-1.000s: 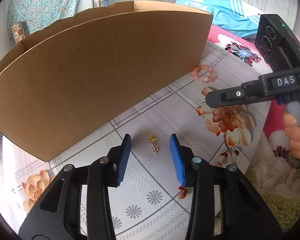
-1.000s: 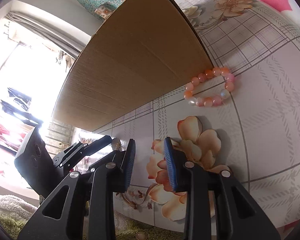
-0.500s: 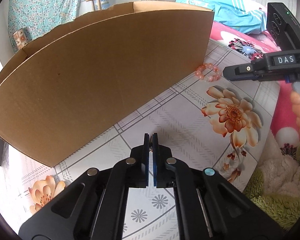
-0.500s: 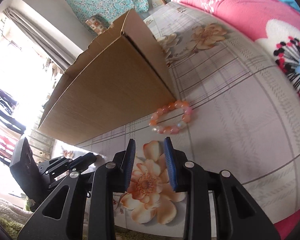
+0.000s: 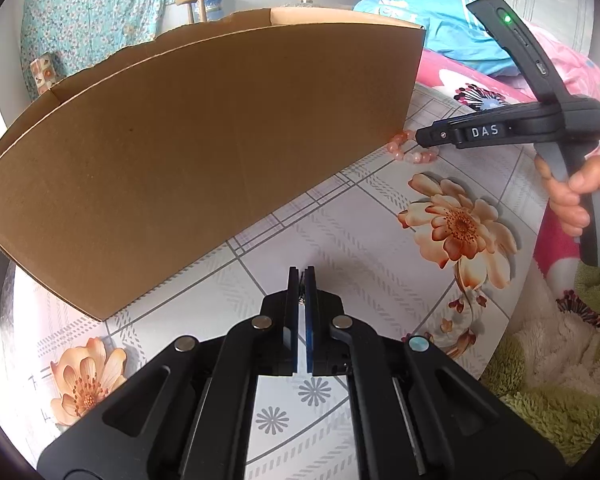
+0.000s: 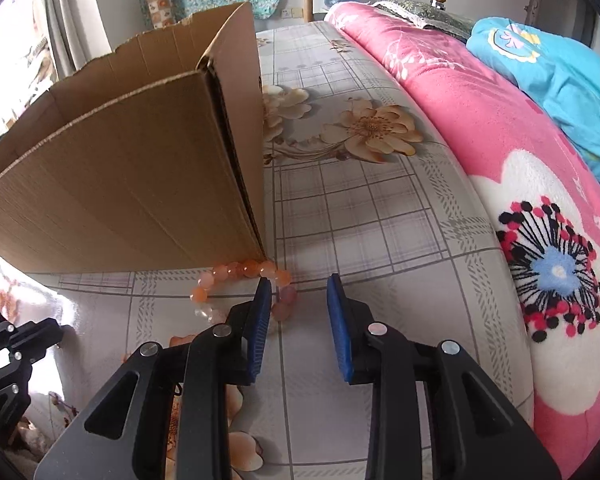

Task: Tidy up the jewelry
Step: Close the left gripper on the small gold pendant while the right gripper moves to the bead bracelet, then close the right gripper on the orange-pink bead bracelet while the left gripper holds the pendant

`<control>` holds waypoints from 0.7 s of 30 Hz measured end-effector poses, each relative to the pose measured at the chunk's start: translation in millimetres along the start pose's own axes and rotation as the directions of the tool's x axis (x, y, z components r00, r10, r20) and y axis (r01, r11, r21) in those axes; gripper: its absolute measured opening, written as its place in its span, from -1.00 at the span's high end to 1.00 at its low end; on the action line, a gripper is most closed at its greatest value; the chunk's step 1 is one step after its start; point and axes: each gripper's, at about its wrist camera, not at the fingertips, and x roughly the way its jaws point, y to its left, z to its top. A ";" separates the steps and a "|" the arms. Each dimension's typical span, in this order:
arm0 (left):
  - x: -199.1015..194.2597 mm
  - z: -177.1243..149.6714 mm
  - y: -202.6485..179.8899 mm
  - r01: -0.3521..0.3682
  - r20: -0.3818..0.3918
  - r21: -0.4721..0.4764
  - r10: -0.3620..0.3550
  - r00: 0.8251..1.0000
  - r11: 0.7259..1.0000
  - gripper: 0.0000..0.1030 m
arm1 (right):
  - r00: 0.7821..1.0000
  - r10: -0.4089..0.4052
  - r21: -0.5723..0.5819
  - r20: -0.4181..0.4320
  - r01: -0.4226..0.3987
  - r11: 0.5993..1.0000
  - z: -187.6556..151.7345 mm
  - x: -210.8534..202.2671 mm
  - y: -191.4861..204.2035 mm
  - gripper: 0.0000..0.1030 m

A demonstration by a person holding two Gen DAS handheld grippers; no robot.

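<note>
A person's two handheld black grippers work over a floral-patterned worktop [image 5: 340,240] beside a tall brown cardboard box [image 5: 204,152]. The left gripper [image 5: 301,276] points steeply down at the worktop just in front of the box's near wall, its blue-padded fingers [image 5: 293,312] pressed together on a small gold-coloured jewellery piece [image 5: 301,299], of which only a sliver shows in the narrow slit between the pads. Farther right, the right gripper [image 6: 296,284] angles down toward the box's near right corner, held by a bare hand [image 5: 580,192] wrapped around its grey handle. Its blue fingers [image 6: 260,320] stand narrowly apart and are closing, with nothing pressed between them. A bracelet of round peach and orange beads [image 6: 236,284] lies flat on the worktop touching the foot of that box corner; the gripper's left finger overlaps its right side in the right wrist view, and whether it touches the beads cannot be told. A pink flowered blanket [image 6: 520,184] and a blue garment [image 6: 548,80] lie to the right.
</note>
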 end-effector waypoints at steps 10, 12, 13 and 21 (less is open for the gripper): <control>-4.6 -5.1 3.1 0.015 0.016 -0.006 -0.015 1.000 1.000 0.98 | 0.999 0.026 0.017 0.036 -0.027 0.999 -4.5 -24.4 0.9 0.82; -6.6 -6.6 7.4 0.022 0.021 -0.014 -0.021 1.000 1.000 0.99 | 0.998 0.024 0.023 0.055 -0.026 0.999 -4.4 -32.8 -0.3 0.82; -7.1 -6.5 9.0 0.026 0.023 -0.021 -0.025 0.999 0.999 0.99 | 0.998 0.027 0.027 0.065 -0.029 0.999 -4.0 -36.4 -0.8 0.82; -15.7 -3.7 19.5 0.037 0.044 -0.066 -0.034 0.998 0.997 0.99 | 0.988 0.108 0.062 0.112 -0.116 0.991 1.0 -58.4 -4.2 0.82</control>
